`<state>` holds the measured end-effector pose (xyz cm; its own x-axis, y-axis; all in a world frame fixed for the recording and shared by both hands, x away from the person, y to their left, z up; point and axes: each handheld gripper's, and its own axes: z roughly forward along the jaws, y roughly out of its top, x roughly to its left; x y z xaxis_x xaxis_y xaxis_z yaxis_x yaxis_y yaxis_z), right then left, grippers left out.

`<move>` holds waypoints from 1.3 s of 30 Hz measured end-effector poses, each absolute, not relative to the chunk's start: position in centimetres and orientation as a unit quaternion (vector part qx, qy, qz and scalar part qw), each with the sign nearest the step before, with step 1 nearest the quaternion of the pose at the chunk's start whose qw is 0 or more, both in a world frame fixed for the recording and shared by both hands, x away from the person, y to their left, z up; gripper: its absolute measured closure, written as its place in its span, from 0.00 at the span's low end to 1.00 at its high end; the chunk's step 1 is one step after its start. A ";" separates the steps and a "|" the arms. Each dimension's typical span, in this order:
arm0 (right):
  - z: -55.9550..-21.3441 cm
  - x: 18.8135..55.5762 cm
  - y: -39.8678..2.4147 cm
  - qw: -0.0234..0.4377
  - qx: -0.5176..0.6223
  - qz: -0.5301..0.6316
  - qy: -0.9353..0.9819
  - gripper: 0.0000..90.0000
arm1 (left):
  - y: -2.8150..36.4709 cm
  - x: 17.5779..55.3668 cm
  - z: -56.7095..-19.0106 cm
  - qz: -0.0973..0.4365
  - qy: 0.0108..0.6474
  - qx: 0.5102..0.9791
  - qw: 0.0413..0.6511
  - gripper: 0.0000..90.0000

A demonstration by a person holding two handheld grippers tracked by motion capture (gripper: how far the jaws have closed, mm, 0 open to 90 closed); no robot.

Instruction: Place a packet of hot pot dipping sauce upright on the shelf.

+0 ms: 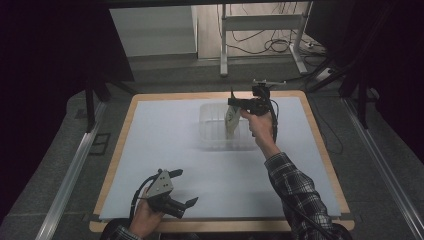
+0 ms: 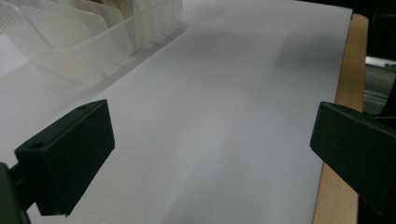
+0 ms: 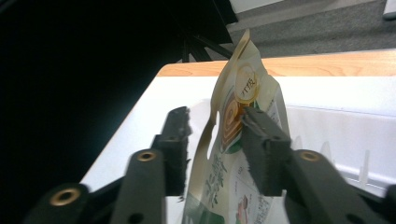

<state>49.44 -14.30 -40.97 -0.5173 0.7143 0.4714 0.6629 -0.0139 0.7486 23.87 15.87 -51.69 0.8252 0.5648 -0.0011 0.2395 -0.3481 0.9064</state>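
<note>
Okay, right gripper (image 3: 215, 149) is letting go of the snack pouch (image 3: 240, 140) over the clear plastic bin (image 1: 220, 127): jaws parted, one pad apparently touching the pouch, the other off it. Pouch is standing upright in the bin. Best to be opening fully, then lifting straight up. Left gripper (image 1: 181, 189) is idling near the table's (image 1: 165, 145) front edge, jaws spread, empty.
</note>
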 end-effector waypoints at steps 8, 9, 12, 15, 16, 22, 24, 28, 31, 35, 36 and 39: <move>-40.7 49.1 -14.5 0.034 0.475 0.512 0.715 0.51 | 16.4 24.2 -51.7 0.127 0.269 0.789 0.538 0.00; -40.7 49.1 -14.5 0.035 0.473 0.511 0.716 0.50 | 16.3 24.2 -51.7 0.127 0.269 0.789 0.538 0.00; -40.5 48.9 -14.6 0.040 0.466 0.509 0.723 0.48 | 16.2 24.1 -51.6 0.129 0.265 0.790 0.538 0.00; -40.4 48.7 -14.7 0.043 0.461 0.507 0.727 0.46 | 16.2 24.1 -51.6 0.137 0.263 0.792 0.533 0.00; -40.3 48.6 -14.7 0.044 0.460 0.507 0.728 0.45 | 16.2 24.1 -51.6 0.141 0.262 0.793 0.532 0.00; -40.2 48.2 -14.9 0.048 0.450 0.505 0.735 0.40 | 15.9 23.8 -51.6 0.168 0.250 0.797 0.523 0.00; -40.2 48.1 -14.9 0.051 0.447 0.505 0.737 0.38 | 15.8 23.7 -51.5 0.170 0.245 0.799 0.521 0.00; -40.1 47.8 -14.9 0.056 0.439 0.502 0.743 0.36 | 15.8 23.7 -51.5 0.172 0.247 0.799 0.521 0.00; -40.0 47.6 -14.9 0.061 0.431 0.499 0.750 0.32 | 15.9 23.7 -51.5 0.172 0.249 0.798 0.522 0.00; -40.0 47.3 -14.7 0.067 0.418 0.493 0.760 0.27 | 15.8 23.7 -51.5 0.174 0.247 0.800 0.519 0.00; -40.0 47.2 -14.7 0.070 0.414 0.493 0.762 0.26 | 15.8 23.7 -51.5 0.175 0.247 0.799 0.519 0.00; -40.0 47.0 -14.7 0.071 0.407 0.491 0.767 0.23 | 15.9 23.7 -51.4 0.176 0.247 0.799 0.518 0.00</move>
